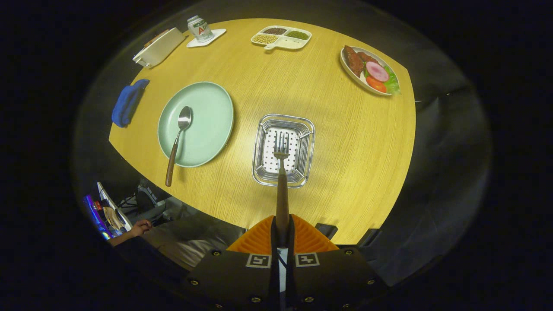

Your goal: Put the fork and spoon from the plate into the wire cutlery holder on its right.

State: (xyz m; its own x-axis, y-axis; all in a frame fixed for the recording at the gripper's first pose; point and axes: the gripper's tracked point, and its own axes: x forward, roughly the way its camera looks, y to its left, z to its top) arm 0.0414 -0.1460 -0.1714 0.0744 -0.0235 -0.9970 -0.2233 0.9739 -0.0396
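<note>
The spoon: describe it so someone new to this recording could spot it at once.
On the wooden table, find the pale green plate left of the wire cutlery holder. The spoon lies on it, handle overhanging the near rim. Unlike the fork, which the gripper holds, it lies free.

Single fisheye view, mounted on the tool (281, 231), looking forward along its two fingers and steeply down from high above the desk (345, 142). Nearly the whole desktop falls in frame. The wire cutlery holder (259, 147) sits directly ahead, beyond the fingers; the plate (207, 116) lies off-axis beside it.
</note>
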